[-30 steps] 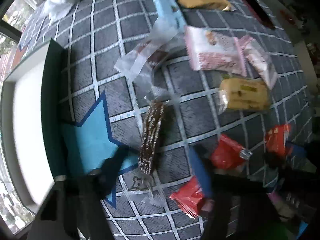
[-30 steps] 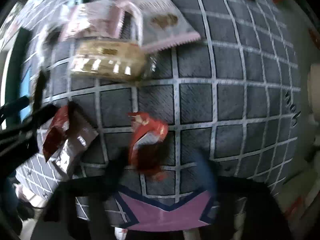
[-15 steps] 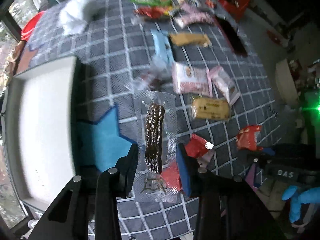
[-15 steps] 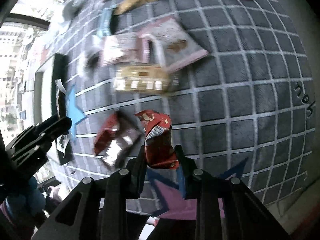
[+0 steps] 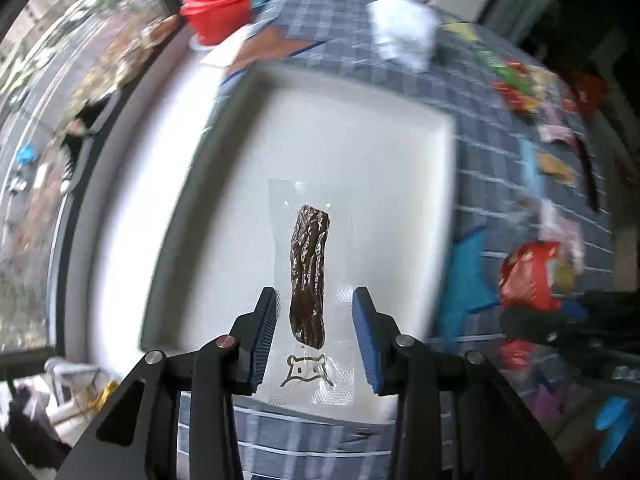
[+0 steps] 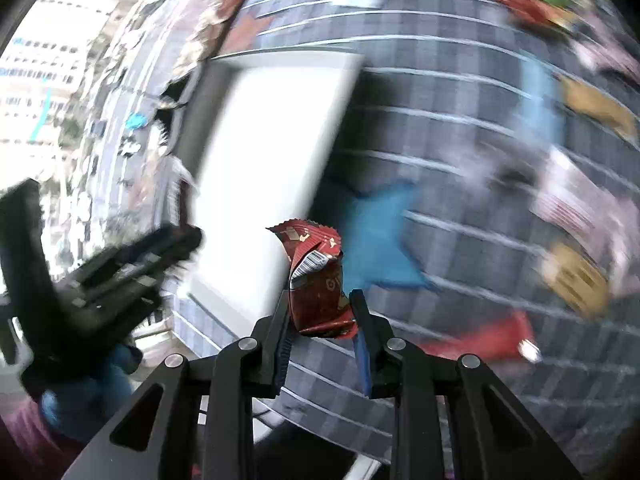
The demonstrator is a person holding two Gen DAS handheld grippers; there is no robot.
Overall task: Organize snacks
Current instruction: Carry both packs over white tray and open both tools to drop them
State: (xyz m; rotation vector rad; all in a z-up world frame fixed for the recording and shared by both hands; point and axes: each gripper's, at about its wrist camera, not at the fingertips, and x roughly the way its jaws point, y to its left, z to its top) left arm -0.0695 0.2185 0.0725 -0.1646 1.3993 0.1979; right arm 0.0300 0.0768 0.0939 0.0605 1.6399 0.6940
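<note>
My left gripper (image 5: 314, 320) is shut on a clear vacuum pack with a dark dried snack (image 5: 308, 276) and holds it above the white tray (image 5: 360, 128). My right gripper (image 6: 320, 320) is shut on a crumpled red snack packet (image 6: 318, 280), held in the air over the checked grey cloth (image 6: 440, 132), just right of the white tray (image 6: 264, 152). The left gripper body shows at the left of the right wrist view (image 6: 120, 268), and the red packet shows at the right of the left wrist view (image 5: 528, 276).
Several snack packets (image 6: 576, 276) lie on the checked cloth to the right of the tray, blurred by motion. A blue star patch (image 6: 380, 236) lies beside the tray. A red bowl (image 5: 218, 8) and a white crumpled bag (image 5: 402, 32) sit beyond the tray. A window is at the left.
Both grippers have lifted their packets off the cloth and swung left toward the white tray. The left one now hangs over the tray; the right one nears its edge.
</note>
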